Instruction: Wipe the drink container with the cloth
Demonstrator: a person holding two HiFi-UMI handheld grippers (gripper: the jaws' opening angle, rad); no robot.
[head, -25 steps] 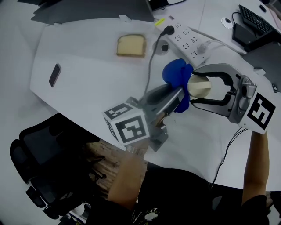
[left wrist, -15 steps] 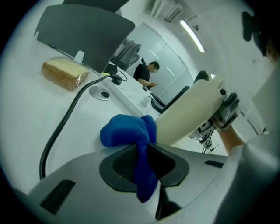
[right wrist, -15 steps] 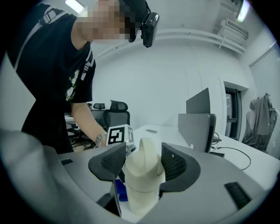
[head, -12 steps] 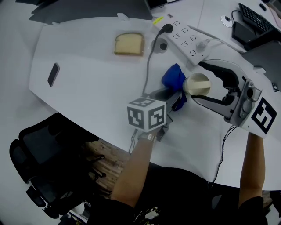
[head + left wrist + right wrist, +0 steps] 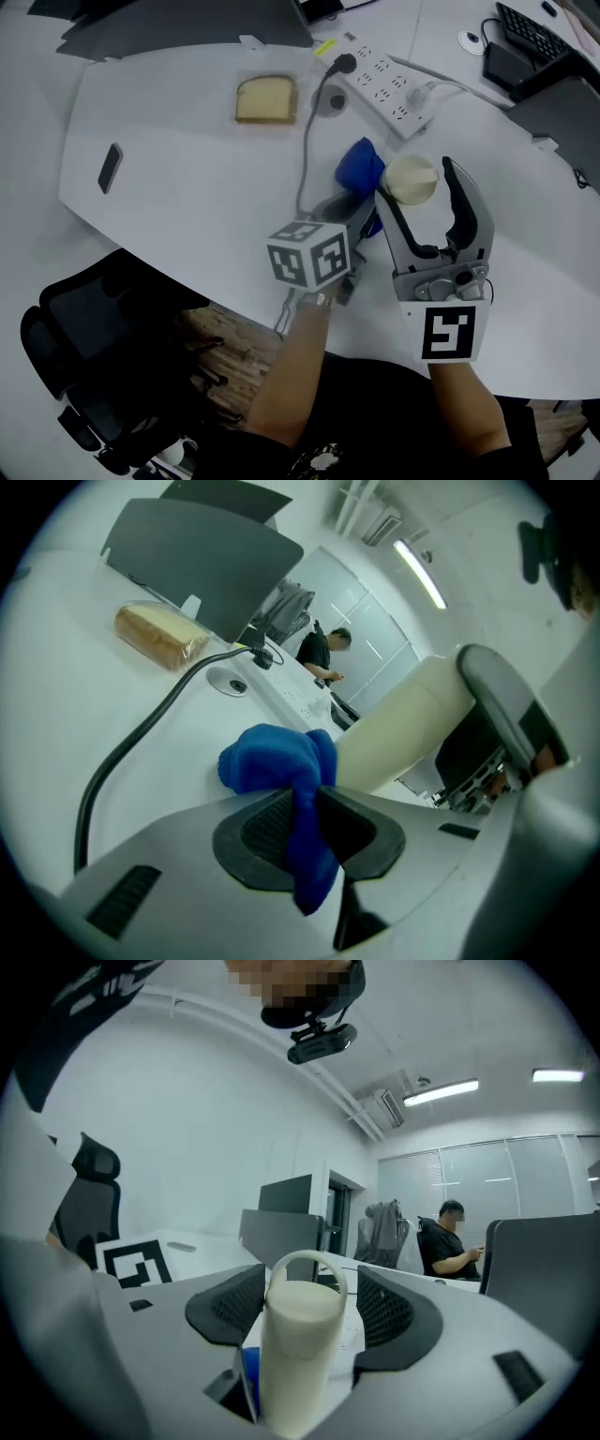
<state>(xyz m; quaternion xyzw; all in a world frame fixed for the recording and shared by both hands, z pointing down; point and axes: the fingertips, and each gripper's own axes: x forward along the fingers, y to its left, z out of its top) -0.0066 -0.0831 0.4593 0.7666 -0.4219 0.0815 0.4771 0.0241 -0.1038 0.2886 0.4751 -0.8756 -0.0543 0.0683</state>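
Drink container [image 5: 409, 174]: a cream-coloured bottle with a smooth round body, a lid of the same colour and a thin loop handle arched over the top. It stands upright on the table between the jaws of the right gripper [image 5: 417, 187]. In the right gripper view the jaws stand wide, and there is a clear gap between the bottle and the right-hand pad. These jaws have just been opening and do not clamp the bottle.

The cloth [image 5: 359, 164] is bright blue and bunched. It sits just left of the bottle, with one end pinched between the closed pads of the left gripper [image 5: 361, 208].

The table [image 5: 169, 216] is white with a curved edge. On it lie a bread slice [image 5: 265, 98], a dark phone [image 5: 110, 167], a white power strip [image 5: 389, 80] and a black cable [image 5: 305, 159] running from that strip. A black office chair [image 5: 94, 356] stands below the table edge, and a keyboard [image 5: 532, 33] lies at the far right. The room is an office with strip lights and glass partitions, and a person [image 5: 452, 1241] sits in the background.

A second ago the right gripper reached in from the right with the bottle between its jaws and the cloth pressed against its side. Now that gripper points away from the person, with its marker cube close to the body. The cloth has drawn off to the bottle's left.
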